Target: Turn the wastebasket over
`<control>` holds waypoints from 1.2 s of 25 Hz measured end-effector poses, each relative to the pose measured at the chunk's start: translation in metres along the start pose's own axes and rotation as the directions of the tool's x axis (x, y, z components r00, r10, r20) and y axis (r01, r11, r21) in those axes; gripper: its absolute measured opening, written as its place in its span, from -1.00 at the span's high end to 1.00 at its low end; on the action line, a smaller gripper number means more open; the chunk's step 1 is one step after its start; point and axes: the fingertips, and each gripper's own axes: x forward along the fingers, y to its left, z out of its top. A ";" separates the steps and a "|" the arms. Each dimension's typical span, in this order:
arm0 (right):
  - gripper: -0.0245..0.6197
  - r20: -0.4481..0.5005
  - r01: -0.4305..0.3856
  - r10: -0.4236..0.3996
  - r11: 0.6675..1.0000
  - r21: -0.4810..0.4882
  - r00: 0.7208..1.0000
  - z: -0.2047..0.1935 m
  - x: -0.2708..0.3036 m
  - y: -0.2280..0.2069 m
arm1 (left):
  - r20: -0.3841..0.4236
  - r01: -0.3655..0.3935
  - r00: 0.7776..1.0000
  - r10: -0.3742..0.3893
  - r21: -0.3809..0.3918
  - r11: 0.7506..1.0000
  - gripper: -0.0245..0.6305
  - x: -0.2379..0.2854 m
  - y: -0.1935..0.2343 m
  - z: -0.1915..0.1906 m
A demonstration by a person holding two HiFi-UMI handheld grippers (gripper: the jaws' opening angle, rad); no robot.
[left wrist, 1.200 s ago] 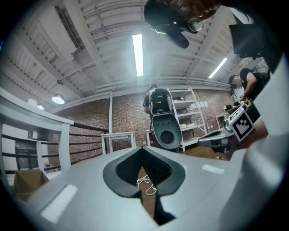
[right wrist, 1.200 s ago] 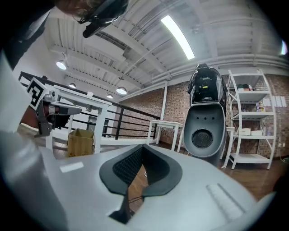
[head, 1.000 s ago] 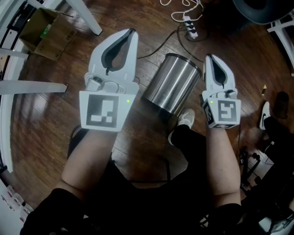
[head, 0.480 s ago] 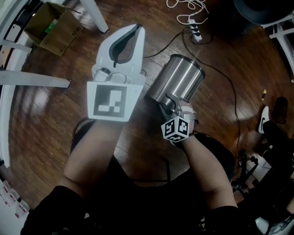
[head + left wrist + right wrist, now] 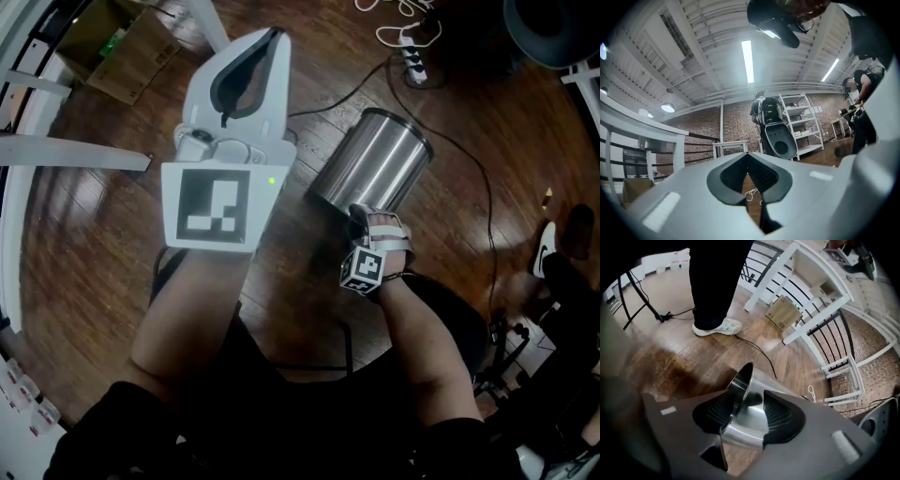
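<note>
Across the wooden floor (image 5: 94, 234) the steel wastebasket (image 5: 375, 173) lies on its side, its near rim between the opening jaws of the right gripper (image 5: 361, 220), whose pads do not press it, while the left gripper (image 5: 270, 39), raised to that gripper's left, is clenched on nothing.

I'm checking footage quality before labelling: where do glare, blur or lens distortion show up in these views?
Head view: sharp, dark corners, pale glare on the wooden floor at left. Left gripper view: strong fisheye curving, ceiling strip light blown out. Right gripper view: steel wastebasket close up, slightly soft, bright reflections; frame edges dark.
</note>
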 end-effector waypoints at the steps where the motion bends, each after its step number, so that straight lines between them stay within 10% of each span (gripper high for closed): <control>1: 0.30 -0.015 0.002 -0.002 1.000 -0.002 1.000 -0.003 0.002 -0.001 | 0.000 -0.001 1.000 0.001 0.001 1.000 0.93 0.000 0.000 0.000; 11: 0.38 -0.002 0.023 -0.023 0.995 0.098 1.000 0.002 -0.004 -0.020 | -0.004 0.011 1.000 -0.011 -0.015 1.000 0.93 0.000 -0.007 -0.004; 21: 0.66 0.034 0.191 -0.213 0.925 0.328 0.976 -0.008 -0.034 -0.113 | -0.007 0.034 0.999 -0.034 -0.028 0.999 0.93 0.006 -0.021 -0.011; 25: 0.71 0.000 0.242 -0.282 0.823 0.513 0.959 -0.036 -0.046 -0.160 | -0.012 0.045 0.999 -0.046 -0.027 0.999 0.93 0.008 -0.026 -0.012; 30: 0.76 -0.077 0.270 -0.334 0.583 0.766 0.940 -0.095 -0.063 -0.210 | -0.014 0.046 0.999 -0.046 -0.020 0.999 0.93 0.009 -0.026 -0.013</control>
